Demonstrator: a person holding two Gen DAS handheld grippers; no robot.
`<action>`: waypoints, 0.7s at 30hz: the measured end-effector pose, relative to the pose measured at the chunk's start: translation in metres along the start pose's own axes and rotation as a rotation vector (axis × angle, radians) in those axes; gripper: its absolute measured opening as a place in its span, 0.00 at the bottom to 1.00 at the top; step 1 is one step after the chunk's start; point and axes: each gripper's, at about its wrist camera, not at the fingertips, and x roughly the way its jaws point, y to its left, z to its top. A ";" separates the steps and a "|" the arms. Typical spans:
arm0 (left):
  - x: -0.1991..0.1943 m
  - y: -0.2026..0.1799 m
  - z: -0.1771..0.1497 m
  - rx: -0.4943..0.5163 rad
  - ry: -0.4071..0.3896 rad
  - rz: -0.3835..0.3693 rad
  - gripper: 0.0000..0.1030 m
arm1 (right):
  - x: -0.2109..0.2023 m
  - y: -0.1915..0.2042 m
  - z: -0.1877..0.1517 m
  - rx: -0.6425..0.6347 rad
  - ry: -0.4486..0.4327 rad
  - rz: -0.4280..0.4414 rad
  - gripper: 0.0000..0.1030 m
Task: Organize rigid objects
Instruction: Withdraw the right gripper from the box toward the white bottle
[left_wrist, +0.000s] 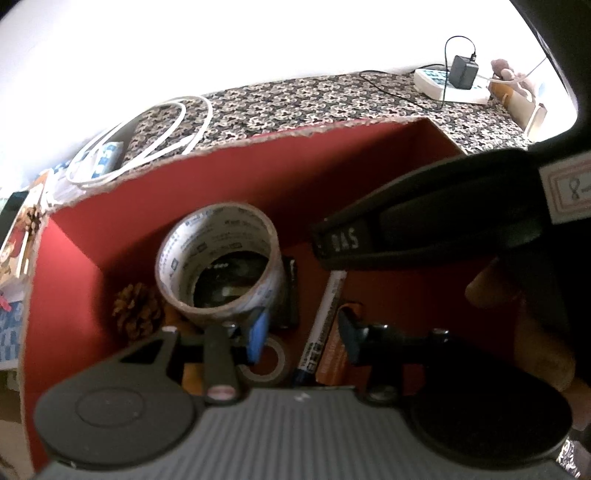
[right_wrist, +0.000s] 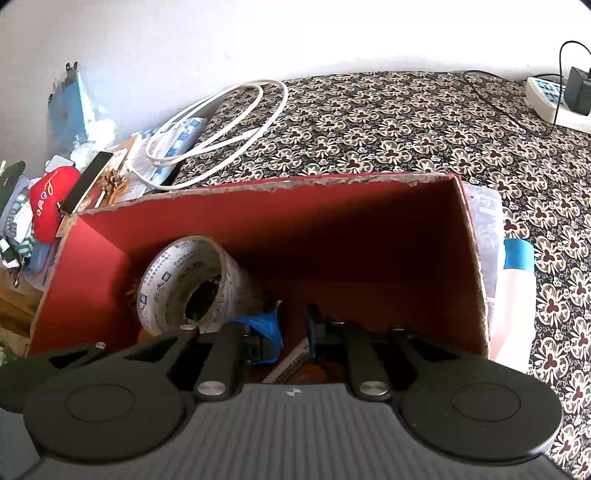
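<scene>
Hovering over the red box (left_wrist: 229, 177) in the middle of the frame, we are keeping the left gripper (left_wrist: 304, 332) low inside it, its jaws standing apart and clamping nothing. The big tape roll (left_wrist: 218, 258) is lying just left of centre, touching or nearly touching the left pad. A pine cone (left_wrist: 138, 310) is sitting at its lower left, and a marker (left_wrist: 325, 314) and a small roll (left_wrist: 273, 363) are lying beneath the open jaws.

In the right wrist view we are holding the right gripper (right_wrist: 291, 332) at the lower centre, jaws drawn close together and empty.

We are judging this as the depositing step, with several things already boxed. Next, we are thinking of lifting the left gripper straight up, clear of the tape roll, then seeking the next loose item on the patterned cloth (right_wrist: 369, 122).
</scene>
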 end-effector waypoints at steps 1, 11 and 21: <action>0.000 0.000 0.000 -0.001 0.001 0.001 0.46 | 0.000 0.000 0.000 0.000 -0.003 0.002 0.00; 0.002 -0.002 0.002 -0.001 0.009 0.014 0.49 | -0.006 0.002 -0.002 -0.005 -0.042 0.000 0.00; -0.018 -0.005 -0.002 -0.020 -0.024 0.087 0.57 | -0.040 -0.006 -0.010 0.047 -0.145 0.027 0.02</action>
